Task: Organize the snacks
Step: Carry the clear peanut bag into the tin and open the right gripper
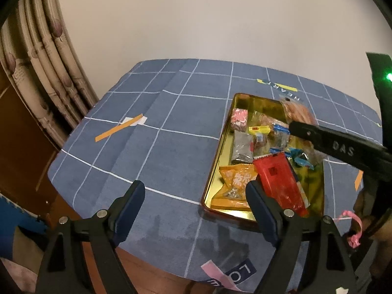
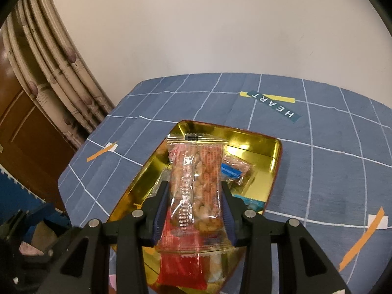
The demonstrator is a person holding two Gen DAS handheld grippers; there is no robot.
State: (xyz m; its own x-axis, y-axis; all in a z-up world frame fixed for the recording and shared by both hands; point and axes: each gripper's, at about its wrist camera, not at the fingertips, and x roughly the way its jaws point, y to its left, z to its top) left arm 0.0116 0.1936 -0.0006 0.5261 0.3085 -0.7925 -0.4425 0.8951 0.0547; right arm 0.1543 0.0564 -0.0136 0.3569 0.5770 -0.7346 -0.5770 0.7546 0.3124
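The right tool (image 2: 194, 204) clamps a crinkly clear peanut packet (image 2: 196, 183) above the shiny gold tin tray (image 2: 254, 142); the left tool (image 1: 196, 203) gapes empty over the checked tabletop (image 1: 147, 122).

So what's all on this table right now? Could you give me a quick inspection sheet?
Surface: blue checked tablecloth, printed labels, no spills seen.
Job's things: gold tray holding wrapped snacks, among them an orange packet and a red packet; a clear peanut packet is held above the tray.
Clutter: pink ribbon near the table edge.
Grippers: left gripper open, empty; right gripper shut on the peanut packet.
Cables: nothing seen.
Surroundings: plain wall, patterned curtain, brown wooden door.
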